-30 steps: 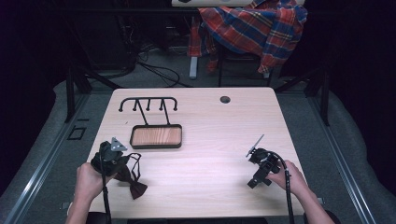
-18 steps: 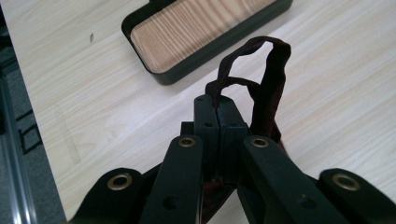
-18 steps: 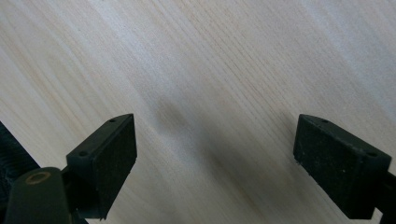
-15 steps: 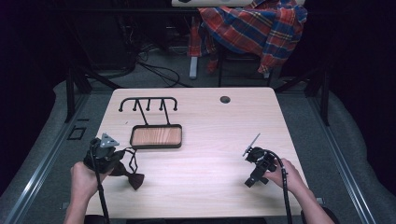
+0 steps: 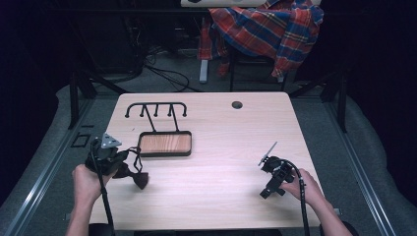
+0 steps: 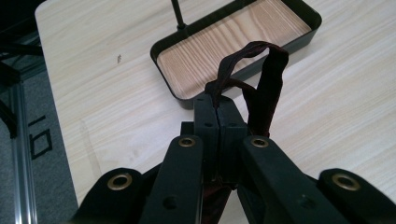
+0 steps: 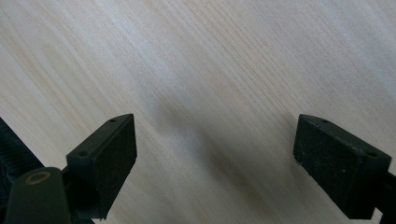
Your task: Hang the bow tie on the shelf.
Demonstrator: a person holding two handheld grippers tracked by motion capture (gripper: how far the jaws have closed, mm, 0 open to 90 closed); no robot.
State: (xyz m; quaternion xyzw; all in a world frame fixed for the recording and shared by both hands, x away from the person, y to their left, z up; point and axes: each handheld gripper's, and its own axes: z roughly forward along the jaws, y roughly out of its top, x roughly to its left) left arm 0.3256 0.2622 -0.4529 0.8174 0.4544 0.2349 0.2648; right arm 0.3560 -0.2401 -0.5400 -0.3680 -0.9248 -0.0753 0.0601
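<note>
Dark maroon strap (image 6: 261,74) pinched in left tongs (image 6: 217,116), jaws closed on it, loop arching just above surface (image 5: 221,147) beside tray (image 5: 164,144). Bow-like end hangs at left hand (image 5: 88,179). Right tongs (image 7: 215,163) spread wide, nothing between, over bare wood.

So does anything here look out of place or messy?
Not on the table. The one oddity lies beyond it: a plaid shirt slumped untidily over a chair. The left gripper pinches a dark bow tie.
</note>
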